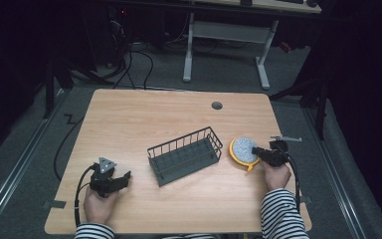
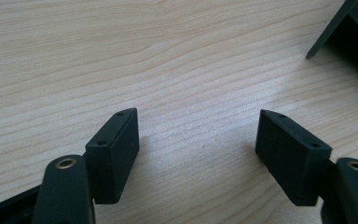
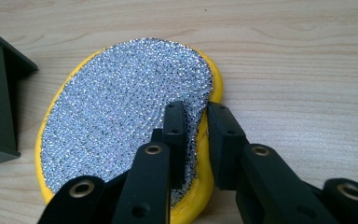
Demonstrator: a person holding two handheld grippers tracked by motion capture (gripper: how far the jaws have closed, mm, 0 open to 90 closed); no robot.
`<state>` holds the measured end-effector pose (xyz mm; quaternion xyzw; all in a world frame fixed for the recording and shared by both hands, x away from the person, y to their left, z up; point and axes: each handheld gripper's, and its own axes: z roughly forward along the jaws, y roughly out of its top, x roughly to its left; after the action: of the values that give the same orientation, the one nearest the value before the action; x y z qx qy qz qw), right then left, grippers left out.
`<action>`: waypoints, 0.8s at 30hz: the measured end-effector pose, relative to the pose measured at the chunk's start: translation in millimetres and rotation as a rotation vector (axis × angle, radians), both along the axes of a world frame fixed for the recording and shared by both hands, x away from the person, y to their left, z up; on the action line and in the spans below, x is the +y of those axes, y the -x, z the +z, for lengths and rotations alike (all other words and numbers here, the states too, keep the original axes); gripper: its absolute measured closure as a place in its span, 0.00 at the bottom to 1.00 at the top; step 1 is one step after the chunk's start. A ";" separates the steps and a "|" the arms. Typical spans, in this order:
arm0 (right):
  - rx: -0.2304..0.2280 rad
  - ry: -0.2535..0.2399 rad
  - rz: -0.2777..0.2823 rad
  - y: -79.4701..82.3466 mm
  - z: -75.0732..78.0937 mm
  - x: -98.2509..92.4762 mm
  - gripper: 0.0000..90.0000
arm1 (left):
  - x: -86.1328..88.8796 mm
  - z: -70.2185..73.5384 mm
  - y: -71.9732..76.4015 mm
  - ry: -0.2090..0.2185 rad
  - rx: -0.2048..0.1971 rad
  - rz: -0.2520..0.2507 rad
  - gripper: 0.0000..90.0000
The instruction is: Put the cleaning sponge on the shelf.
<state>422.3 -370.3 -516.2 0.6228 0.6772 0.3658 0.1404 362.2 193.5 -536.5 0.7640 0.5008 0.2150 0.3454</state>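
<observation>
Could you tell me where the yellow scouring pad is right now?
In the high view the scouring pad lies on the table's right side, just right of the wire basket, its edge pinched by the right gripper.

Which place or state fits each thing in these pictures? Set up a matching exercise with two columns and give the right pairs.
Column one:
1. scrubbing pad
2. wire basket
3. left gripper
4. right gripper

Column two:
A. open over bare table
B. shut on the pad's rim
C. empty, mid-table
D. flat on the table, right of the basket, silver face up with a yellow edge

Pairs: 1-D, 2-C, 3-A, 4-B
</observation>
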 end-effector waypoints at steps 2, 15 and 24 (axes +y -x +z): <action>-0.003 0.002 0.001 0.0 0.4 0.3 0.88 | 0.0 0.0 0.0 0.000 0.000 0.000 0.34; -0.049 0.018 0.068 4.7 17.1 3.0 0.88 | -0.4 -0.1 -0.1 0.002 -0.001 0.003 0.34; -0.083 0.016 0.084 9.3 32.2 3.9 0.88 | -0.4 -0.1 -0.1 0.002 -0.001 0.002 0.34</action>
<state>413.0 -366.4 -484.0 0.5770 0.6993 0.3915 0.1577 362.3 193.1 -536.6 0.7631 0.5016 0.2152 0.3461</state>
